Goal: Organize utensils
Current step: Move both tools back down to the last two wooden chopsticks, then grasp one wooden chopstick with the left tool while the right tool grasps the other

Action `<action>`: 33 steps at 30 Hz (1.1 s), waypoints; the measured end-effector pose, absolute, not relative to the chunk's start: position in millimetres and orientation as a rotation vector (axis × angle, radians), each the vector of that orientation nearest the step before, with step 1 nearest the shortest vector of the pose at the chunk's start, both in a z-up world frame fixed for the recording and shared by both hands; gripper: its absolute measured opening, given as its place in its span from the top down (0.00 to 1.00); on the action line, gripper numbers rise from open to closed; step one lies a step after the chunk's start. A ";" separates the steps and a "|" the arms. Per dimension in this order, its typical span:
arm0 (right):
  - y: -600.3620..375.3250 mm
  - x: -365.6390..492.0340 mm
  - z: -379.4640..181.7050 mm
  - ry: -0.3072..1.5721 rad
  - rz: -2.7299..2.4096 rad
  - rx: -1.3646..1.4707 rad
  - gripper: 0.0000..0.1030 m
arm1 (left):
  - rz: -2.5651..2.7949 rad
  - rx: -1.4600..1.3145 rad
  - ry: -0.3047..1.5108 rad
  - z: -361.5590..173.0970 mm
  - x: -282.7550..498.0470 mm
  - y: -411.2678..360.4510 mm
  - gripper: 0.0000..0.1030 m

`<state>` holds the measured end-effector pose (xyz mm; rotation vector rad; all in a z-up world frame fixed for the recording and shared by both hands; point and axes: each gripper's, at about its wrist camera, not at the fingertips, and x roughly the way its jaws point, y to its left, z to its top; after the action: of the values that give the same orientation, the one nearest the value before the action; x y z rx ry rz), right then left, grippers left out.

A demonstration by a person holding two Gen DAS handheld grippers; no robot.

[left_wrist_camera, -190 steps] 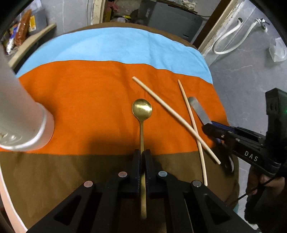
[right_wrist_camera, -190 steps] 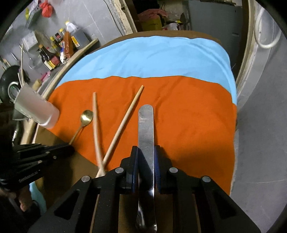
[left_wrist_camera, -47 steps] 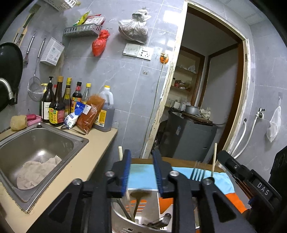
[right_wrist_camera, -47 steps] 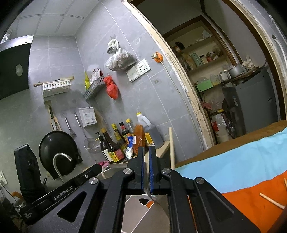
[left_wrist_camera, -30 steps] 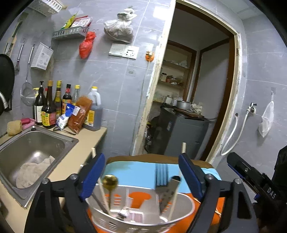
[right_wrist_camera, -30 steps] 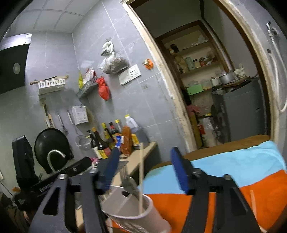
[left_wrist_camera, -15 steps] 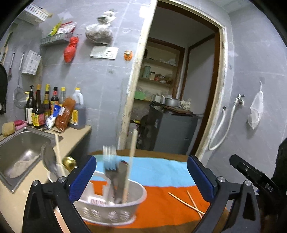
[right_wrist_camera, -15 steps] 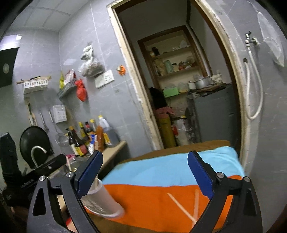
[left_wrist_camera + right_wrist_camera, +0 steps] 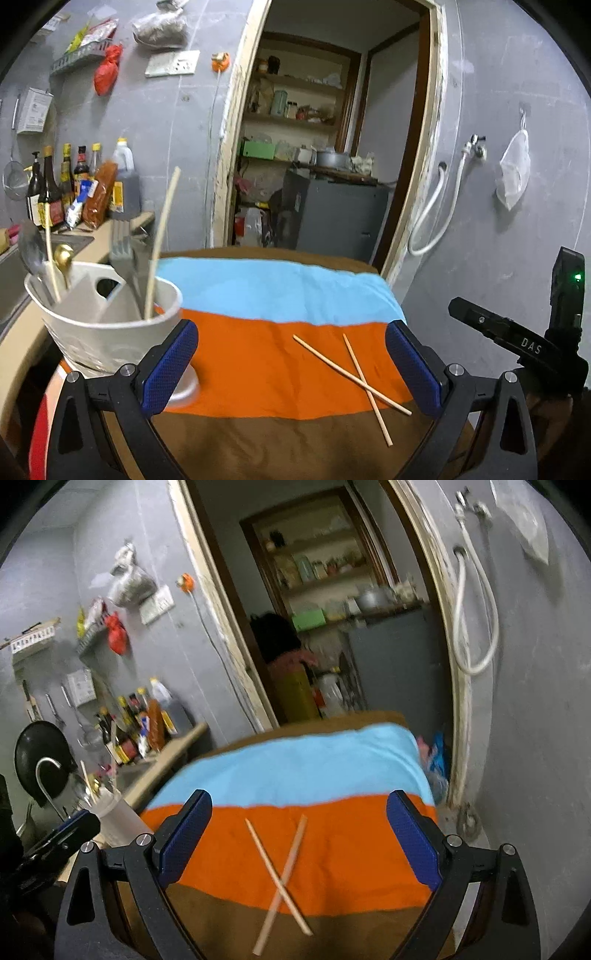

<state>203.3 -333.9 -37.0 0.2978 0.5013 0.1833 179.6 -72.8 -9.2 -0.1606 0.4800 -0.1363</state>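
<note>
Both the left tongs (image 9: 291, 363) and right tongs (image 9: 297, 834) gape empty, jaws having just been opening. Near them, two crossed chopsticks (image 9: 354, 376) lie on the orange cloth (image 9: 251, 365): light, stiff, probably slippery; pinch mid-shaft. The spoon now stands in the white holder (image 9: 110, 325), far left.

Both cameras sat low over the near end of the table (image 9: 258, 439), each looking forward between its own gripper's fingers toward the doorway (image 9: 325, 155) beyond. The left view faced the table from nearer the utensil holder (image 9: 107, 325); the right view stood further from it. Both showed the crossed chopsticks (image 9: 282, 878) close ahead, the striped cloth (image 9: 295, 768) and the doorway.
</note>
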 end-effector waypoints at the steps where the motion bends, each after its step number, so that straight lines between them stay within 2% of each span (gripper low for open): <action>1: -338.4 206.0 -43.3 0.519 0.186 0.304 0.10 | -0.134 -0.159 0.493 -13.2 182.2 -76.8 0.01; 7: -351.2 220.7 -77.6 0.601 0.224 0.292 0.10 | -0.129 -0.182 0.584 -36.5 204.0 -91.0 0.01; 9: -352.9 227.9 -89.5 0.630 0.251 0.289 0.13 | -0.128 -0.197 0.615 -45.0 213.6 -92.9 0.01; 13: -352.4 242.0 -106.4 0.676 0.297 0.285 0.28 | -0.134 -0.242 0.664 -60.3 231.5 -93.4 0.01; 16: -349.1 255.8 -119.1 0.716 0.338 0.284 0.43 | -0.151 -0.292 0.707 -72.1 245.0 -94.6 0.05; 17: -347.5 261.1 -123.6 0.734 0.351 0.281 0.49 | -0.159 -0.306 0.724 -76.2 249.6 -95.7 0.10; 20: -341.1 276.3 -134.6 0.776 0.395 0.287 0.57 | -0.187 -0.341 0.779 -87.8 265.1 -100.6 0.24; 24: -329.8 289.5 -142.2 0.801 0.434 0.276 0.61 | -0.208 -0.419 0.830 -104.3 281.7 -101.1 0.40; 28: -322.2 297.7 -147.9 0.825 0.465 0.268 0.62 | -0.208 -0.450 0.870 -116.3 291.3 -104.1 0.52; 30: -318.2 301.9 -149.7 0.834 0.476 0.266 0.66 | -0.211 -0.451 0.888 -120.0 295.0 -107.3 0.61; 33: -311.7 309.1 -152.8 0.850 0.492 0.265 0.70 | -0.221 -0.453 0.932 -125.9 301.4 -113.2 0.69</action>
<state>309.1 -311.7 -152.8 0.2652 0.8501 0.4917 301.4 -113.2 -125.9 -0.4528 0.9321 -0.2209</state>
